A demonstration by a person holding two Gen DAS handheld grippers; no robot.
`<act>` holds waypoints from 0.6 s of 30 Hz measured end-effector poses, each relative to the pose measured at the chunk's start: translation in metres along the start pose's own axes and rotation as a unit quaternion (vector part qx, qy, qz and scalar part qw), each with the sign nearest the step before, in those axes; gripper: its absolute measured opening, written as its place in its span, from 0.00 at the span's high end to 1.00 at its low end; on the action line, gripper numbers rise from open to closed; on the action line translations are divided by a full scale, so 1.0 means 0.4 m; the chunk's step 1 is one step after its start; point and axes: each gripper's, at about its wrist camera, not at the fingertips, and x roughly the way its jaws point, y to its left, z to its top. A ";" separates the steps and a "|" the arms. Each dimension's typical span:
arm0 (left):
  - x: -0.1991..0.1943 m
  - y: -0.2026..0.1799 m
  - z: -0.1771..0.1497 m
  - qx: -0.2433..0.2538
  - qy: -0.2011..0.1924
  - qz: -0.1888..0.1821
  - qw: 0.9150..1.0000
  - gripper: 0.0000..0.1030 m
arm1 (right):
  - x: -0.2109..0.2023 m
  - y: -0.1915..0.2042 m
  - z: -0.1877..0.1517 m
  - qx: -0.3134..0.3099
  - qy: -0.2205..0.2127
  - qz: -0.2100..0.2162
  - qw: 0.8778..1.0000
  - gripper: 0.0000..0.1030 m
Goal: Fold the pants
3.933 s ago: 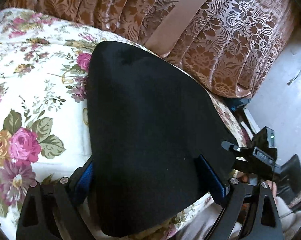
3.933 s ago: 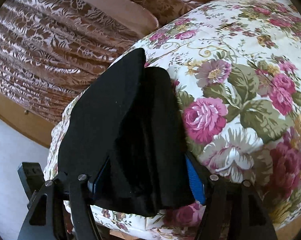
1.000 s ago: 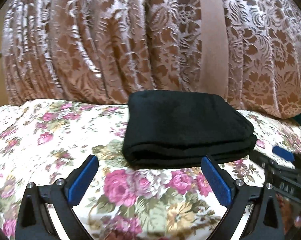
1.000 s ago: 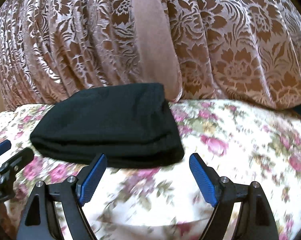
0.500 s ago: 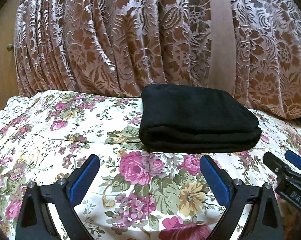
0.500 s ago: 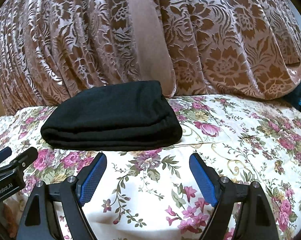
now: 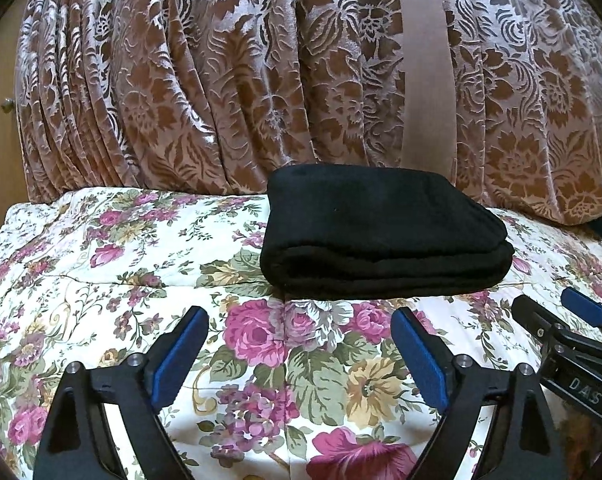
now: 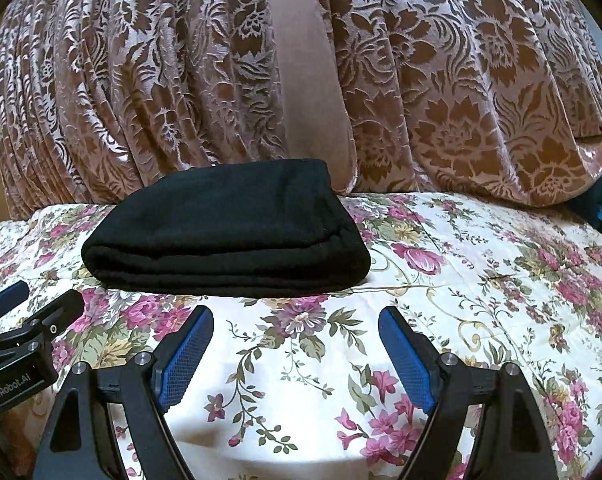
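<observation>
The black pants [image 7: 381, 232] lie folded into a thick, flat bundle on the floral bedspread [image 7: 101, 248], pushed close to the patterned brown curtain [image 7: 221, 80] behind it. In the left wrist view the bundle sits in the centre-right of the frame, above and slightly right of the gap between the jaws; in the right wrist view [image 8: 225, 236] it sits centre-left, above and left of that gap. So the bundle lies ahead of both tools and between them, with its long axis running left-to-right across each frame, and its rounded folded edge faces the cameras.

The left gripper [image 7: 299, 354] has its jaws spread wide and holds nothing; bare bedspread shows between the blue pads. The right gripper [image 8: 295, 350] is likewise spread wide and empty. Each hangs short of the bundle, apart from it, with a band of flowered cloth in between. Each tool also shows at the edge of the other's view, low on the side facing its partner.

Neither looks clearly nearer, though the fisheye makes that hard to judge. The fold appears finished: at least 2 stacked layers show along the front edge. Any further move, such as squaring the bundle, would mean reaching forward and inward from both sides.
</observation>
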 end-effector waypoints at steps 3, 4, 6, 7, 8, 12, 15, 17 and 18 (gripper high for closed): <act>0.002 -0.003 -0.001 0.002 0.002 0.002 1.000 0.11 | -0.002 0.000 -0.001 0.002 -0.002 0.000 1.000 0.17; 0.001 -0.005 -0.002 0.004 0.002 0.002 1.000 0.11 | -0.002 0.001 -0.001 0.001 -0.002 0.000 1.000 0.17; 0.002 -0.008 -0.003 0.008 0.004 0.000 1.000 0.11 | -0.001 0.002 -0.002 0.001 -0.001 0.000 1.000 0.17; 0.003 -0.010 -0.004 0.011 0.005 0.000 1.000 0.11 | 0.000 0.001 -0.002 0.001 0.000 0.001 1.000 0.17; 0.004 -0.011 -0.003 0.013 0.005 -0.001 1.000 0.11 | 0.001 0.000 -0.002 0.002 0.001 0.001 1.000 0.17; 0.001 -0.012 -0.004 0.013 0.002 0.001 1.000 0.11 | 0.001 -0.003 -0.003 0.006 0.002 0.002 1.000 0.17; 0.002 -0.009 -0.004 0.011 0.003 0.002 1.000 0.11 | 0.003 -0.003 -0.003 0.007 0.004 0.003 1.000 0.17; 0.003 -0.007 -0.004 0.009 0.005 0.003 1.000 0.11 | 0.005 -0.003 -0.003 0.007 0.006 0.003 1.000 0.17; 0.003 -0.006 -0.003 0.009 0.005 0.004 1.000 0.11 | 0.006 -0.003 -0.003 0.007 0.006 0.003 1.000 0.17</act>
